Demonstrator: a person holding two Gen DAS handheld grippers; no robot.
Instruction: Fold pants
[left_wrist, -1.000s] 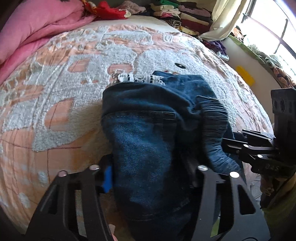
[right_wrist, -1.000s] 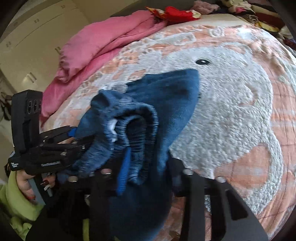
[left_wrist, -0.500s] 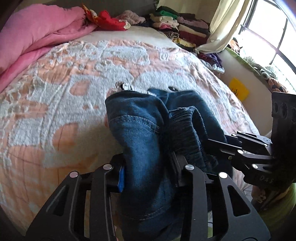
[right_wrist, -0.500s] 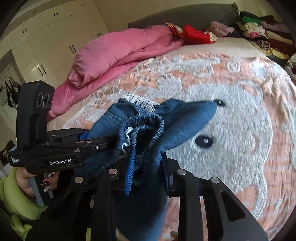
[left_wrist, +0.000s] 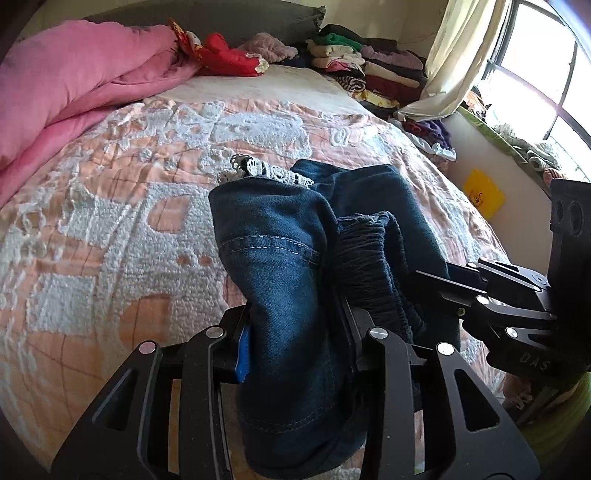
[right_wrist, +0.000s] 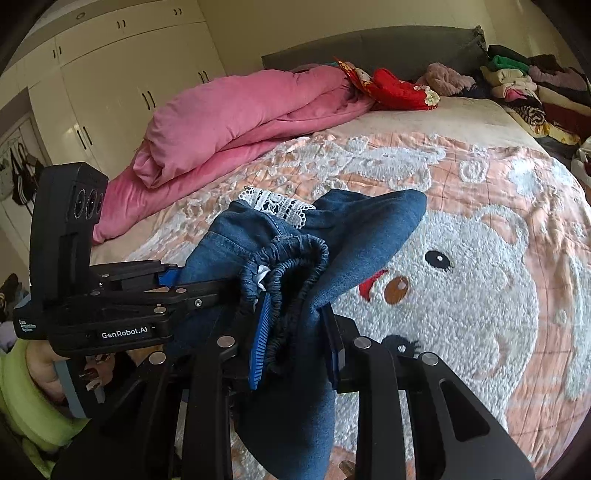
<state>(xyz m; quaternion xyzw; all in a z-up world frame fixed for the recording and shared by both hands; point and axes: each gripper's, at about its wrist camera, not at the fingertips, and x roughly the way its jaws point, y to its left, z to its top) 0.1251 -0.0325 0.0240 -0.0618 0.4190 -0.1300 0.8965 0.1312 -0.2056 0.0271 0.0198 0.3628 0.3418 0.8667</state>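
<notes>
Lifted higher off the bedspread (left_wrist: 110, 240), pants (left_wrist: 288, 266) hang pinched by both grippers' fingers (left_wrist: 242, 347); pink duvet (right_wrist: 240, 110) beyond.

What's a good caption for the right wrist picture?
Right gripper and left gripper pinch bunched dark blue denim pants above the peach bear-patterned bedspread.

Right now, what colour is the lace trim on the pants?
White, on the lace trim at the edge of the dark blue pants; clearest in the right wrist view.
</notes>
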